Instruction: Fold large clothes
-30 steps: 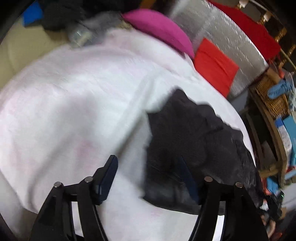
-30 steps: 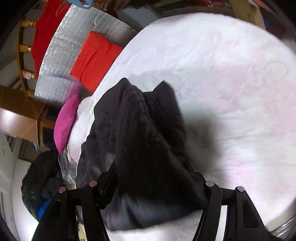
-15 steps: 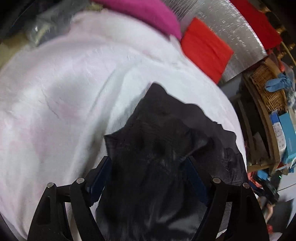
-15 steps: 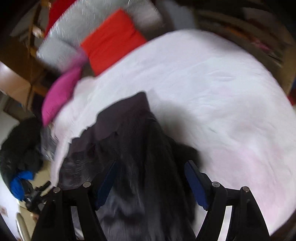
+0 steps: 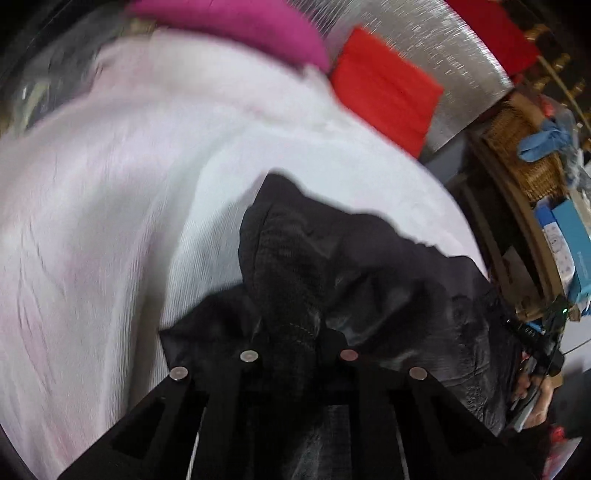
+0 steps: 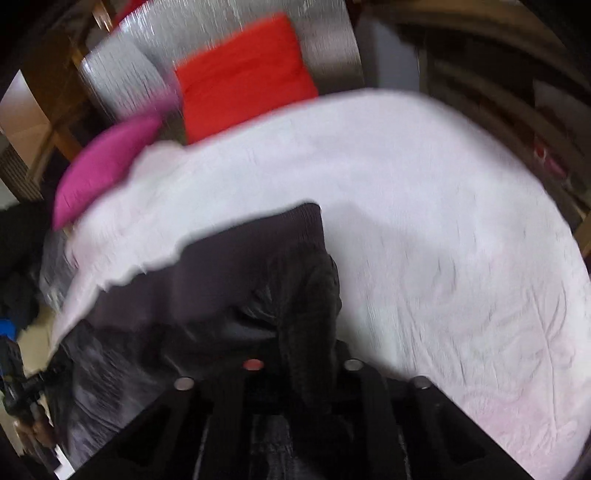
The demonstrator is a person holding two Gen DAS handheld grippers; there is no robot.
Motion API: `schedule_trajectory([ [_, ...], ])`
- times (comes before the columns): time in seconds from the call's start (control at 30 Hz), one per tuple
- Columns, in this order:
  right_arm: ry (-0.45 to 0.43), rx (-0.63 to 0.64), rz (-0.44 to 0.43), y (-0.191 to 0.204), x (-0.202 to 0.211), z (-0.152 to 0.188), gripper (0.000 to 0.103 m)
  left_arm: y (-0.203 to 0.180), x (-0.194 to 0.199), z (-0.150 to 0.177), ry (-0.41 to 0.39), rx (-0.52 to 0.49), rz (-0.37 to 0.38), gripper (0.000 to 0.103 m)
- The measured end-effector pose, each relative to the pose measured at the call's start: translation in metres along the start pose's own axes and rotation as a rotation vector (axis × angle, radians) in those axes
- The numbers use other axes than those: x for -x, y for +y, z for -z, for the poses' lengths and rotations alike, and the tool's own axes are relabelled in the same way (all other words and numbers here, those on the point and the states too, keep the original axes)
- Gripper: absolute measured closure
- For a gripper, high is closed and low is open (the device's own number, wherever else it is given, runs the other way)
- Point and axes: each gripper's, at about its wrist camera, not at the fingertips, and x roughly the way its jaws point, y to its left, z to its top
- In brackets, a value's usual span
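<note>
Both grippers now clamped on black garment (image 5: pixel 332 266), wicker basket (image 5: pixel 524 155) holding blue cloth (image 5: pixel 546 140)

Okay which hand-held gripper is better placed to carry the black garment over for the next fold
Neither clearly: the left hand-held gripper and right hand-held gripper each pinch a bunch of the black garment on the white sheet.

Open bed ahead, clutter round the edges

The white bed cover (image 6: pixel 424 229) lies bare and wide beyond the bunched black garment (image 5: pixel 332 273), leaving easy room to pass across it. At the far edge a pink cushion (image 5: pixel 236 26), a red cushion (image 6: pixel 243 77) and a silver padded panel (image 5: pixel 424 48) block the way; a wicker basket (image 5: pixel 524 147) and boxes crowd one side.
</note>
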Motion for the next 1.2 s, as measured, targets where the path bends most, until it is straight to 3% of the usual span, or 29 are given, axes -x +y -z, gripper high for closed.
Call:
schedule_trajectory([
  [0.07,-0.076,-0.008,0.016,0.003,0.005,-0.009,0.092,-0.002,0.008,-0.004,-0.070,-0.003,-0.005,0.091],
  [0.17,-0.074,-0.008,0.076,0.000,-0.021,-0.009,0.092,0.003,-0.002,-0.006,-0.088,0.014,-0.056,0.090],
  [0.23,0.006,-0.029,0.098,-0.009,-0.051,-0.001,0.091,0.004,-0.028,0.001,-0.009,-0.009,-0.153,0.076],
  [0.27,0.038,-0.048,0.085,-0.009,-0.061,0.002,0.086,0.005,-0.035,0.004,0.008,-0.016,-0.190,0.062],
  [0.3,0.039,-0.073,0.069,-0.012,-0.060,0.004,0.086,0.004,-0.036,0.006,0.005,-0.030,-0.214,0.059],
  [0.43,-0.001,-0.121,0.070,-0.021,-0.019,0.009,0.069,-0.004,-0.010,0.008,-0.040,-0.027,-0.226,0.047],
  [0.53,-0.068,-0.092,0.075,-0.014,0.027,0.024,0.064,-0.020,0.036,0.017,-0.170,-0.055,-0.215,0.034],
  [0.57,-0.090,-0.069,0.076,-0.010,0.040,0.026,0.044,-0.026,0.047,0.024,-0.201,-0.083,-0.226,0.025],
  [0.6,-0.122,-0.037,0.072,-0.002,0.056,0.032,0.027,-0.036,0.060,0.034,-0.236,-0.131,-0.249,0.022],
  [0.67,-0.217,0.037,0.057,0.019,0.093,0.053,0.026,-0.050,0.071,0.050,-0.254,-0.218,-0.274,0.021],
  [0.73,-0.232,0.078,0.051,0.040,0.103,0.067,0.026,-0.058,0.073,0.071,-0.226,-0.272,-0.303,0.020],
  [0.8,-0.164,0.113,0.017,0.061,0.102,0.091,0.026,-0.059,0.067,0.089,-0.167,-0.284,-0.344,0.020],
  [0.9,-0.064,0.157,0.077,0.082,0.081,0.123,0.026,-0.056,0.035,0.113,-0.073,-0.319,-0.437,0.020],
  [0.97,0.053,0.165,0.131,0.079,0.044,0.136,0.026,-0.059,0.026,0.121,-0.084,-0.368,-0.473,0.018],
  [1.07,0.032,0.235,0.201,0.091,0.037,0.138,0.025,-0.068,0.041,0.122,-0.126,-0.388,-0.487,0.019],
  [1.13,0.058,0.221,0.168,0.096,0.053,0.134,0.025,-0.074,0.064,0.128,-0.198,-0.387,-0.487,0.019],
  [1.2,0.020,0.211,0.142,0.101,0.078,0.132,0.026,-0.084,0.087,0.139,-0.262,-0.388,-0.507,0.018],
])
